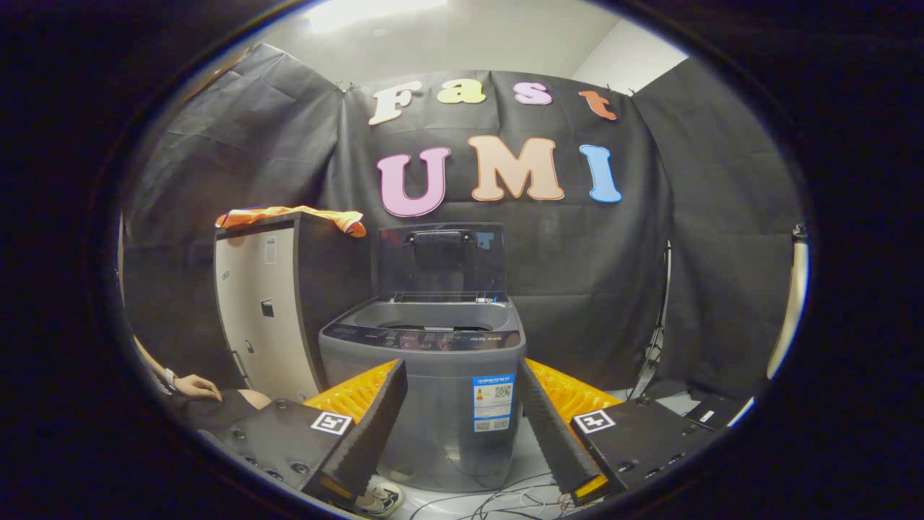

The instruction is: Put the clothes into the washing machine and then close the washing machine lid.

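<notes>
A grey top-loading washing machine (447,375) stands straight ahead of my gripper (460,404). Its dark lid (442,261) is raised upright at the back, leaving the tub opening (433,320) uncovered. An orange garment (292,215) lies draped over the top of a tall beige cabinet (263,310) left of the machine. My gripper is open, its two fingers spread wide with nothing between them; the machine's front shows through the gap. The gripper is still some way back from both machine and garment.
A person's hand (196,387) rests low beside the cabinet. Cables (505,498) run over the floor in front of the machine, and a shoe (386,497) is near its base. A light stand (657,339) is to the machine's right.
</notes>
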Motion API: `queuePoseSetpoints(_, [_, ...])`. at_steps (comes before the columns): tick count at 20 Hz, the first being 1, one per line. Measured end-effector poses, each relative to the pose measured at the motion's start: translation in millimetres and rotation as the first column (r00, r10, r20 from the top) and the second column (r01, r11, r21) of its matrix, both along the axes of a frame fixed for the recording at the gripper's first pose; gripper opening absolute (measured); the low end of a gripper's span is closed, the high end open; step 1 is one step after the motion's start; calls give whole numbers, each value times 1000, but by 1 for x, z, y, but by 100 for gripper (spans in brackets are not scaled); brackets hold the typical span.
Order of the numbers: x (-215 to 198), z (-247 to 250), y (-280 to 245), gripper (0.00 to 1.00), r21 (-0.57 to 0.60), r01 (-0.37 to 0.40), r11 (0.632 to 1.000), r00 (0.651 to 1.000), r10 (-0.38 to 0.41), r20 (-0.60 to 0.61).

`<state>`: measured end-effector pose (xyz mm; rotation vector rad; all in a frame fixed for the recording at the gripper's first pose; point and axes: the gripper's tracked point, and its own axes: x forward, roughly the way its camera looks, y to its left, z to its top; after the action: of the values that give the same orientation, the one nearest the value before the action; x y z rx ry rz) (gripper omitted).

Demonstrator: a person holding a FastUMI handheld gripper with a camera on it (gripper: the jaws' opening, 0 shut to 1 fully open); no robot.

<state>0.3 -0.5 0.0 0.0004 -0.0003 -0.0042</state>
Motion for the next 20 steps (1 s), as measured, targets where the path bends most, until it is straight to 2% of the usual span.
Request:
queuePoseSetpoints(8, [2, -1, -3, 95, 7, 16, 1000, 1000, -16, -4])
queuePoseSetpoints(12, [20, 15, 17, 96, 88, -6, 996, 1000, 5, 18])
queuePoseSetpoints(16, [74, 81, 63, 96, 154, -90, 984, 993, 76, 90])
queuePoseSetpoints(20, [138, 143, 139, 97, 158, -256, 954, 964, 241, 108])
